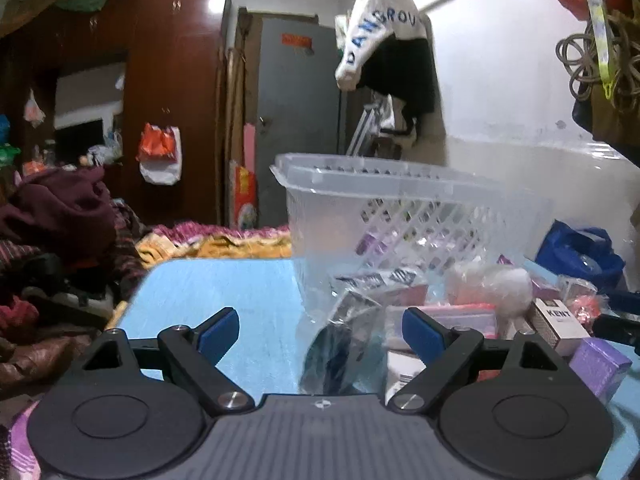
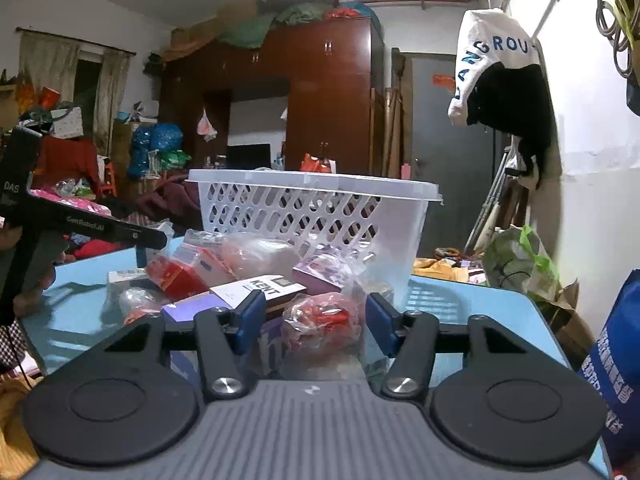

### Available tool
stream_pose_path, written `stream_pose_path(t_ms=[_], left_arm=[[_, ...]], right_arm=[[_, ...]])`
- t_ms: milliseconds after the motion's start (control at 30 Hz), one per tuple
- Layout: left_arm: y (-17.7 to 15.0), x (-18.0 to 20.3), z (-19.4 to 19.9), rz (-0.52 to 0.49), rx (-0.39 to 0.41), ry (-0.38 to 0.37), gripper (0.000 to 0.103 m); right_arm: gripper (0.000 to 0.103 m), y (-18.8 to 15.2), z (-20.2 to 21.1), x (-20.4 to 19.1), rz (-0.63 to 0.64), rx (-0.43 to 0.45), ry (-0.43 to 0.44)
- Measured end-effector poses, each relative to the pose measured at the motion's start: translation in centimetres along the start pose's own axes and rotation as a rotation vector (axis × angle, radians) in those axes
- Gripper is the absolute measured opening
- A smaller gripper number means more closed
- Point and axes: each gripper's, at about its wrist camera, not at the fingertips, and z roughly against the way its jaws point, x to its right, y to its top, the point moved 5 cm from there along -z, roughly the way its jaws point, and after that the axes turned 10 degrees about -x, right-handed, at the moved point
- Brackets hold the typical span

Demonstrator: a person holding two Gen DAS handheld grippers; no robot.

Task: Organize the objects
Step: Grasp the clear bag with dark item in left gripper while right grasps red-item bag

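— What is the right gripper (image 2: 316, 318) doing?
— Its fingers flank a clear bag of red bits (image 2: 320, 320); I cannot tell if they pinch it.
— And the left gripper (image 1: 320, 334)?
— Wide open, a dark bag (image 1: 332, 356) between its fingers; the basket (image 1: 360, 184) stands ahead.

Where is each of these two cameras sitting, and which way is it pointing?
Left wrist view: sits on the left gripper, looking along its fingers over the blue table at a clear bag holding something dark; the white basket stands behind.
Right wrist view: sits on the right gripper, facing a clear bag of red pieces between its fingers; the left gripper's black body shows at left.
Shared: basket, KENT box, table, hanging white garment.
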Motion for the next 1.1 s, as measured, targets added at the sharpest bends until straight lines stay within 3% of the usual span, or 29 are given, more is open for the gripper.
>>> stream_pose_path(t_ms=[133,333,533,700,867,967,1000,1033,1100], left_arm=[[0.0,0.1,-0.9,-0.004,-0.056,-0.013,0.091],[-0.2,-0.2,-1.1,0.004,-0.075,-0.040,0.091],[-0.4,-0.5,-1.1,0.029,-0.065,-0.052,0.091],[-0.5,-0.3,-0.8,0.021,-0.041,-0.058,0.091],[-0.3,-0.2,-1.1,0.020,-0.060,-0.056,0.091],[-0.4,-0.2,-1.6,0.026,-0.088,-0.058,0.090],[-0.4,-0.3,-1.6,0.031,-0.093,-0.063,0.082],[-0.4,-0.4,-1.6,0.037,-0.093,-0.076,0.066],[-0.6,-0.7,-1.5,0.057,-0.084,-0.096,0.050]], right_arm=[[0.059,0.1,-0.4,0.8,-0.036,-0.026,-0.002],[0.059,-0.1,-0.6,1.7,-0.108,-0.035,0.085],[0.059,0.1,-0.5,0.8,-0.082,-0.026,0.055],[0.059,-0.3,-0.8,2.5,-0.217,-0.046,0.168],[0.059,-0.1,-1.4,1.8,-0.165,-0.084,0.120],[0.048,-0.1,-1.5,1.2,-0.123,-0.085,0.063],[0.048,-0.1,-1.5,1.2,-0.117,-0.077,0.054],[0.048,-0.2,-1.3,1.2,-0.113,-0.064,0.053],[0.048,-0.3,-0.9,1.3,-0.112,-0.040,0.048]])
